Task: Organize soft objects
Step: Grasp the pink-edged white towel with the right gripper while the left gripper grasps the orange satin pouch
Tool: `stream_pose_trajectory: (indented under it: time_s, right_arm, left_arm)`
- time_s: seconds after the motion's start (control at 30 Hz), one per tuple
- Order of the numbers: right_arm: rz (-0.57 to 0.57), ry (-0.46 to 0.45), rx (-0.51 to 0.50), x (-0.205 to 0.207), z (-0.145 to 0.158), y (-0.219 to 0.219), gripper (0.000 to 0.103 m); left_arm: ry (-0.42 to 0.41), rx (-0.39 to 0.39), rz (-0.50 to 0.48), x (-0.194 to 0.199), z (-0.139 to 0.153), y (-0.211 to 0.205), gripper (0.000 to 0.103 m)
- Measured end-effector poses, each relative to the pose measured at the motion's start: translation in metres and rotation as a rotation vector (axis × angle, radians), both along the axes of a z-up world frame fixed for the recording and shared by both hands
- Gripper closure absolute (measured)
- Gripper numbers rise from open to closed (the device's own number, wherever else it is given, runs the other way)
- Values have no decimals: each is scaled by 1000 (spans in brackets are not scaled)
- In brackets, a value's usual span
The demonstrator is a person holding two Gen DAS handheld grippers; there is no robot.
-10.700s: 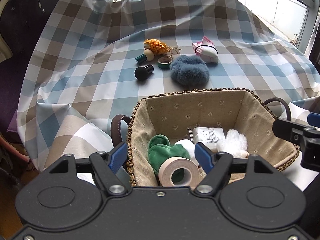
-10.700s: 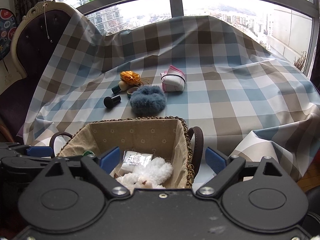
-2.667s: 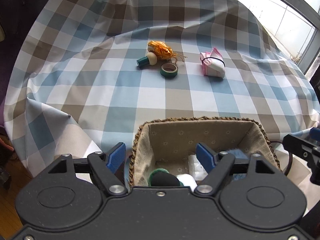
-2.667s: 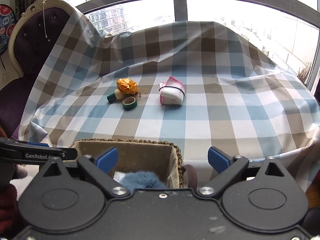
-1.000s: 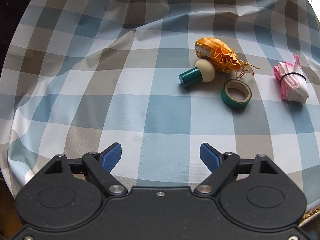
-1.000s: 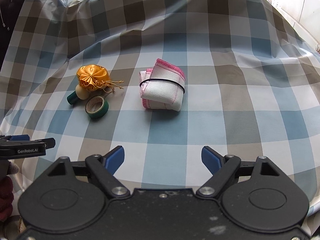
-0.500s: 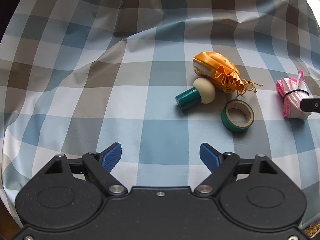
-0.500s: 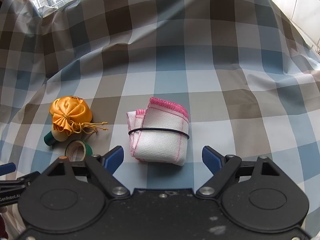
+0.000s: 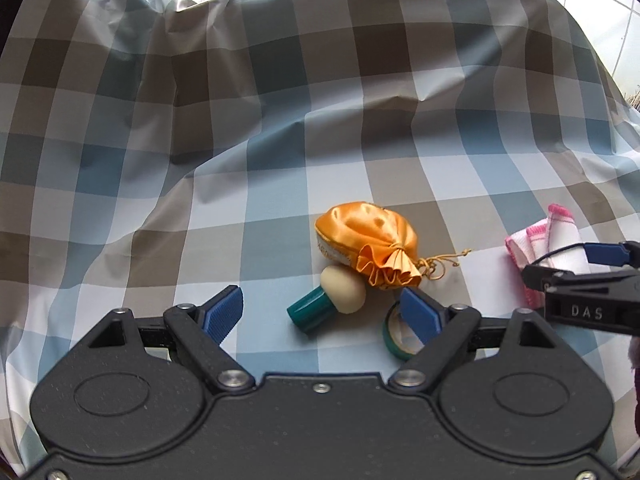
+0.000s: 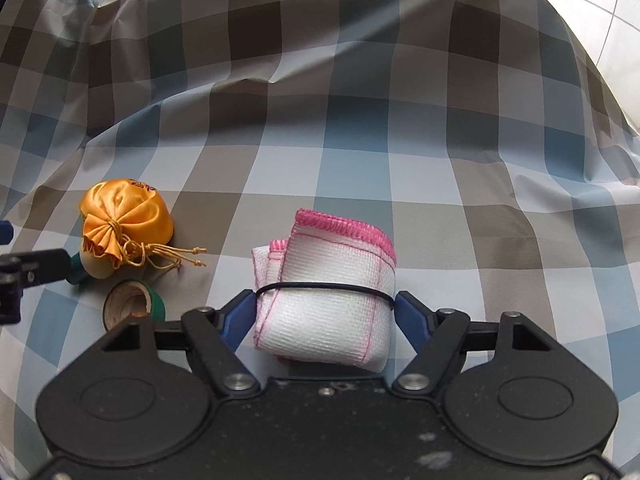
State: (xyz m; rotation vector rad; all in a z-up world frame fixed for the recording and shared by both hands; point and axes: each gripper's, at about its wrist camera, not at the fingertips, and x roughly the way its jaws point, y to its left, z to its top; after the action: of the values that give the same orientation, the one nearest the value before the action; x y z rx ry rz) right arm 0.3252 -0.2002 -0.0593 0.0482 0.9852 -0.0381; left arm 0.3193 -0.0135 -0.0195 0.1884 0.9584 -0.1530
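Note:
A folded white cloth with pink edging (image 10: pixel 328 300), bound by a black band, lies on the checked tablecloth. My right gripper (image 10: pixel 325 316) is open with one finger on each side of the cloth, at the band. The cloth also shows at the right edge of the left wrist view (image 9: pixel 560 244), partly behind the right gripper. An orange satin pouch (image 9: pixel 366 242) lies just ahead of my left gripper (image 9: pixel 322 312), which is open and empty. The pouch also shows in the right wrist view (image 10: pixel 122 220).
A teal-handled sponge applicator (image 9: pixel 328 302) lies between the left fingers, against the pouch. A green tape roll (image 9: pixel 400 336) sits behind the left gripper's right finger, and shows in the right wrist view (image 10: pixel 132 306). The tablecloth (image 9: pixel 280 140) rises in folds at the back.
Both grippers have moved forward and lower. The right gripper's fingers now flank the cloth. The left gripper has closed in on the applicator and pouch.

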Motion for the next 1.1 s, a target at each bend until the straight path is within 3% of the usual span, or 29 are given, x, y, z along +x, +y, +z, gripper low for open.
stream_pose_trajectory:
  time_s: [0.37,0.63,0.73,0.83,1.1]
  right_arm:
    - [-94,10,68,-55,3,-46,28]
    - [-113,22,91,-81,4,-54,28]
    - [-120,26,94,-87,6,-54,28]
    - [-127,29,100,-94,9,-55,28]
    - [-138,-1,116,-117,25,-57,28]
  left_arm:
    - [65,53,-13,54,-20,-46,19]
    - [140,179,-2,68,-49,-55,20]
    - [201,145,22,69,-56,-49,43]
    - [175,129,45,62,-52,-44,53]
    - [118,4,55,26,-6,-25,55]
